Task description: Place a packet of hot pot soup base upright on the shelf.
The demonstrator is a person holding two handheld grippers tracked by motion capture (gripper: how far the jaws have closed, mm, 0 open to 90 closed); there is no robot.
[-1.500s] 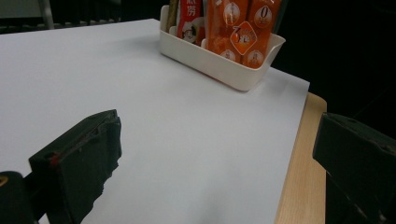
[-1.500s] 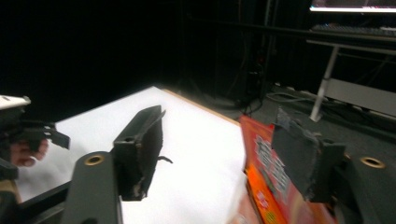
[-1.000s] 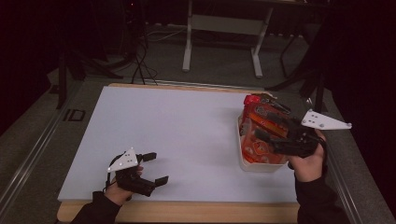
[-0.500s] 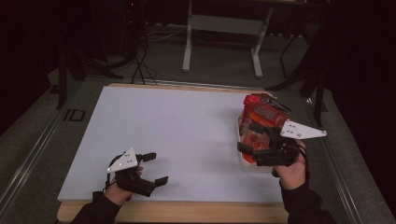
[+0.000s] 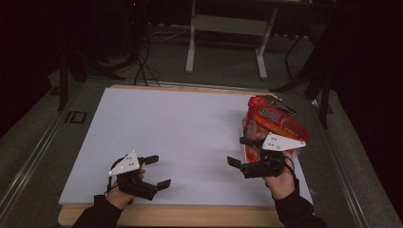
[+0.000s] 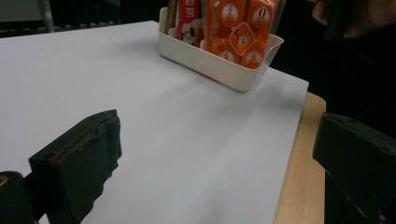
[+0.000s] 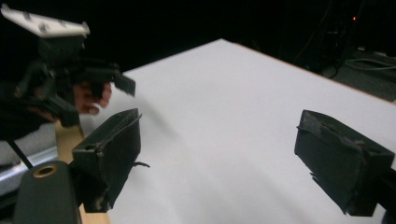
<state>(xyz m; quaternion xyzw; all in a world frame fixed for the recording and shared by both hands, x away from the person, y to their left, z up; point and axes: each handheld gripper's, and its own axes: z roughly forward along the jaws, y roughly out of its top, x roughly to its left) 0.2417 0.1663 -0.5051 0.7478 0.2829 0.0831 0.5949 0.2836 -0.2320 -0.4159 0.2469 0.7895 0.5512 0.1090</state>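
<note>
Orange-and-red snack packets (image 5: 271, 121) stand in a cream plastic tray (image 5: 246, 153) just beyond my right gripper (image 5: 243, 153), near the white sheet's (image 5: 190, 128) right edge; from above, bare sheet lies between it and my left gripper (image 5: 158, 171). Both spread wide, empty; the right jaws have just been opening. I can't count the packets: the gripper's plate covers some.

Left gripper view: tray (image 6: 210, 58) ahead, packet tops cut off, wooden edge (image 6: 299, 177) rightward.

Right gripper view: open sheet (image 7: 224, 130) ahead; left gripper (image 7: 100, 91) far left.
</note>
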